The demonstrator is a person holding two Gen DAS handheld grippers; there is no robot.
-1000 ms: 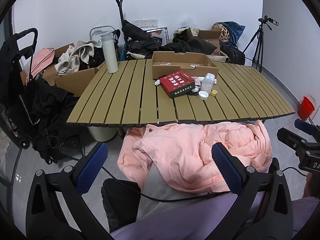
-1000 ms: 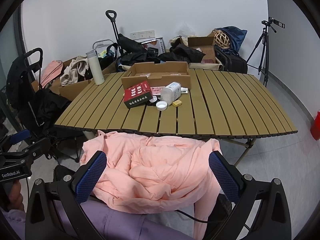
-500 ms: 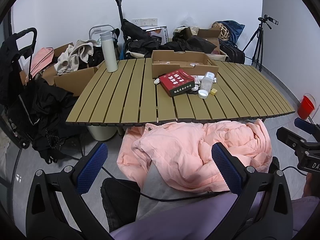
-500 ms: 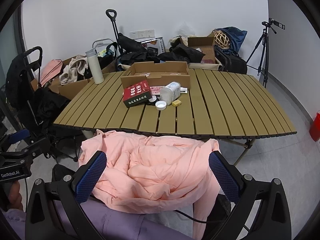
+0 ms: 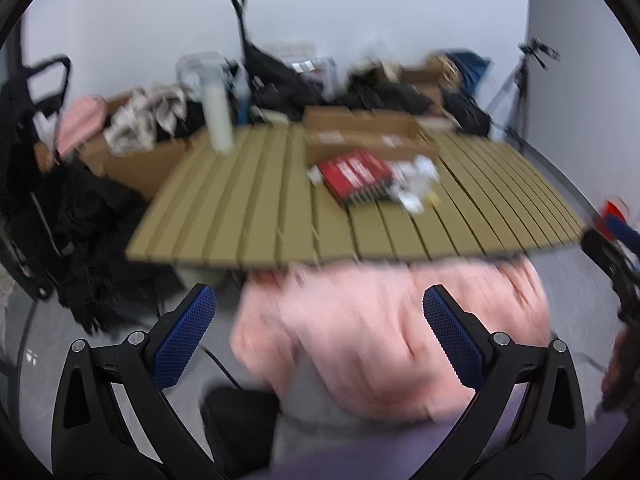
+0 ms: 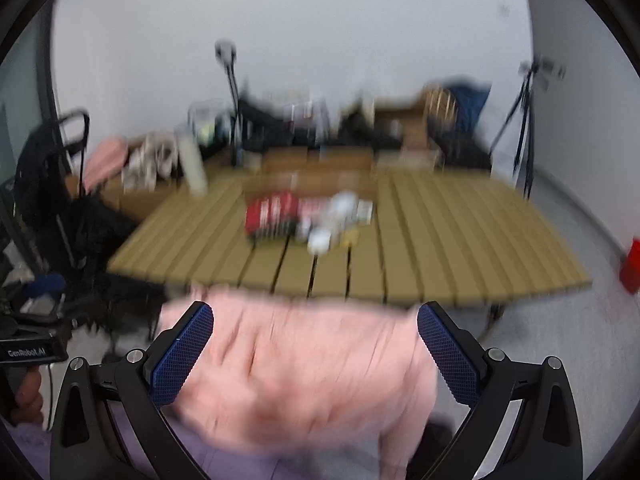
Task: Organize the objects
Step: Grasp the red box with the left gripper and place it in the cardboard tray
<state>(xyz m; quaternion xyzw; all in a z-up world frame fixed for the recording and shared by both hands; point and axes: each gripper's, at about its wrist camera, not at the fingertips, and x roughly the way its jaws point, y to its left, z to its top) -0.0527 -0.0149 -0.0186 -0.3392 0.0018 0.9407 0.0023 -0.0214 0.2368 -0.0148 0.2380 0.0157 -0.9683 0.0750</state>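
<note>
Both views are motion-blurred. A red box (image 5: pixel 354 176) lies mid-table on the slatted wooden table (image 5: pixel 248 208), with a clear bottle (image 5: pixel 420 172), a white lid (image 5: pixel 410 202) and small bits beside it; a shallow cardboard box (image 5: pixel 360 134) sits behind. The right wrist view shows the same red box (image 6: pixel 272 216) and white lid (image 6: pixel 319 240). A pink jacket (image 5: pixel 384 332) lies below the table's near edge, on a person's lap. My left gripper (image 5: pixel 320 336) and right gripper (image 6: pixel 316 352) both stand wide open over the jacket (image 6: pixel 296 368), holding nothing.
A white tall flask (image 5: pixel 218 120) stands at the table's back left. Bags, clothes and cardboard boxes crowd the far side and left. A tripod (image 5: pixel 524 80) stands at the right wall, a red bin (image 6: pixel 632 264) on the floor.
Both grippers are moving fast, so the views have blurred and shifted; the table now sits lower in the right view. Both stay open; nothing on the table has moved.
</note>
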